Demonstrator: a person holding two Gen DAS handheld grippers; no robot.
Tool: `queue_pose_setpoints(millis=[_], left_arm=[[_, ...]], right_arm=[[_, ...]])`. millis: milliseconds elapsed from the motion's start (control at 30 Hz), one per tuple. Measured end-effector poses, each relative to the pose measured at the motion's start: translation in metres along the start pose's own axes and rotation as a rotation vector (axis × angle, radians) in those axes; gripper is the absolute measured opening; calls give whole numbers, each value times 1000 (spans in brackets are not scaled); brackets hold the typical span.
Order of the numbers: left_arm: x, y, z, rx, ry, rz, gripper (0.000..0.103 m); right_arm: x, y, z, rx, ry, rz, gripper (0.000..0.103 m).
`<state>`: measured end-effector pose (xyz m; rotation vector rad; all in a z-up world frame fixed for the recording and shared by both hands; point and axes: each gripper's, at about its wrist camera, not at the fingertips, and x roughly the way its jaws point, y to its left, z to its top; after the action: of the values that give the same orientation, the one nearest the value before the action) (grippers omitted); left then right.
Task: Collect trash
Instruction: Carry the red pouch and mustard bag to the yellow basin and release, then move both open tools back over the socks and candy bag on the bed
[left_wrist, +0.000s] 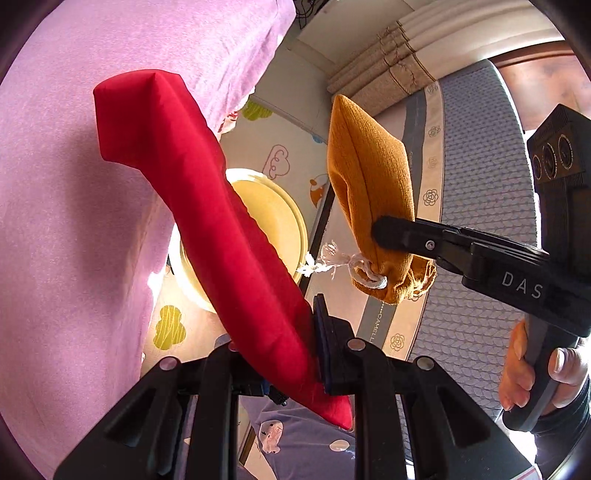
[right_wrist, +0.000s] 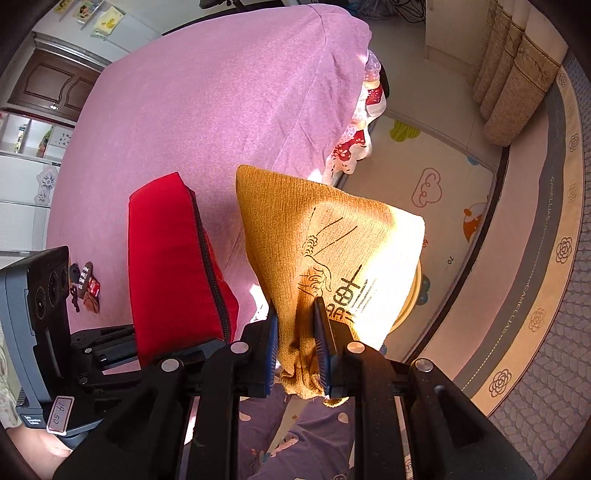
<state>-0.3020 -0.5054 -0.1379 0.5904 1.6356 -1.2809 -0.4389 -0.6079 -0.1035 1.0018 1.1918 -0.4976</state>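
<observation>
Left gripper (left_wrist: 314, 354) is clamped on the near end of the red pouch (left_wrist: 207, 221). The pouch sticks forward and up from the jaws, held in the air beside the pink bed (left_wrist: 74, 184). Its zipper runs along one edge, seen in the right wrist view (right_wrist: 177, 266).

Right gripper (right_wrist: 295, 347) is clamped on the gathered neck of the mustard bag (right_wrist: 325, 251). The bag body fans out ahead of the fingers, black print facing the camera. In the left wrist view the same bag (left_wrist: 369, 177) hangs off the right gripper (left_wrist: 388, 232), with a white drawstring (left_wrist: 340, 262) trailing from the neck.

Both items are off the ground, side by side, near each other but not touching. The yellow bin (left_wrist: 273, 214) sits on the floor mat (left_wrist: 291, 147) below and between them; red pouch overlaps its rim in the left view. In the right view the bin (right_wrist: 410, 295) is mostly hidden behind the mustard bag.

Right hand (left_wrist: 524, 373) wraps the gripper handle, fingers curled round it, tool pointing in from the right. Left gripper comes in from the left of the right view (right_wrist: 107, 343); small scraps (right_wrist: 85, 288) lie on the bed beyond it.
</observation>
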Motion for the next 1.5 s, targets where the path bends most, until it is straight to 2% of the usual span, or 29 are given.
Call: queue_pose_setpoints(millis=[133, 200, 233, 267, 300, 633, 1033, 1267, 1500], left_arm=[[14, -11, 8, 13, 13, -9, 19], [19, -10, 8, 12, 24, -29, 24], [21, -10, 9, 13, 26, -25, 29], [23, -11, 11, 16, 33, -23, 48], [25, -10, 10, 16, 34, -15, 62], [26, -3, 10, 5, 25, 65, 62], [-1, 10, 8, -30, -33, 63, 62], [-33, 39, -12, -103, -90, 73, 62], [-78, 97, -53, -264, -159, 96, 62]], right_arm=[[3, -13, -1, 22, 6, 20, 19], [5, -17, -1, 31, 16, 36, 24], [6, -21, 0, 37, 16, 31, 25], [9, -26, 0, 43, 15, 29, 29], [10, -30, 0, 53, 13, 48, 35], [12, -35, 2, 58, 32, 51, 36], [9, 2, 8, -15, 31, 52, 36], [11, 49, 11, -95, 35, 55, 36], [27, 130, 9, -218, 65, 70, 36]])
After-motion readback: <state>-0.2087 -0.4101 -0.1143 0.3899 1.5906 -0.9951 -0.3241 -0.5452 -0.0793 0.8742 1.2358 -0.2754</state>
